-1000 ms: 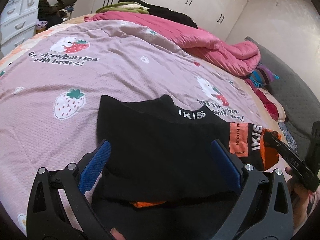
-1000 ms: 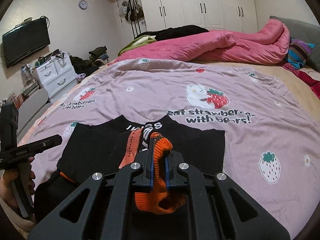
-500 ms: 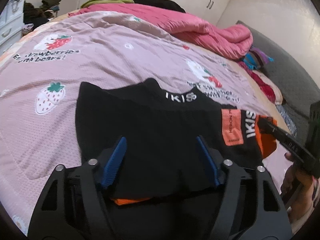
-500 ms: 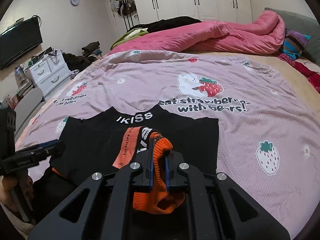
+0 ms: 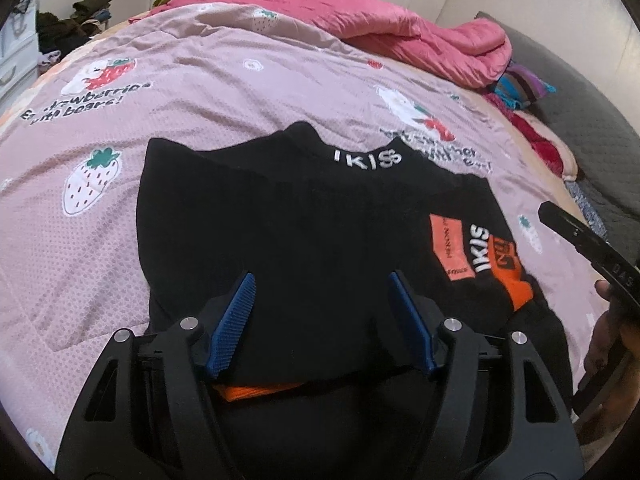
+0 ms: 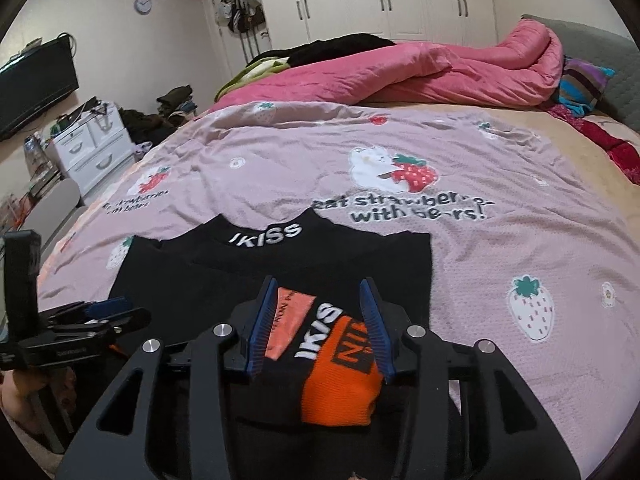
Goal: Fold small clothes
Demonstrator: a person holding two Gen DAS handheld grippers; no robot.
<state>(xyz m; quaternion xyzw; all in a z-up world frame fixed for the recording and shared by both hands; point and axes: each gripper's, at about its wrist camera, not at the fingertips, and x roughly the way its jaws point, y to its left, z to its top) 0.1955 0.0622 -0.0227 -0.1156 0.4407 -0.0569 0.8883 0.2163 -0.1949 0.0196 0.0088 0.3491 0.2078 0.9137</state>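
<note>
A black sweater [image 5: 288, 240] lies flat on the pink strawberry-print bedspread [image 5: 192, 80], its orange-cuffed sleeve [image 5: 516, 280] folded at right. The left gripper [image 5: 320, 308] stands parted over its near hem, pads apparently not pressing cloth.

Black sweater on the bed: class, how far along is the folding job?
Done: the black sweater lies flat on the pink bedspread, its orange-cuffed sleeve folded across the body. In hand: the right tongs have just been opening around that cuff, apparently letting go; the left tongs hover open over the hem. Left: folding the body smaller.
</note>
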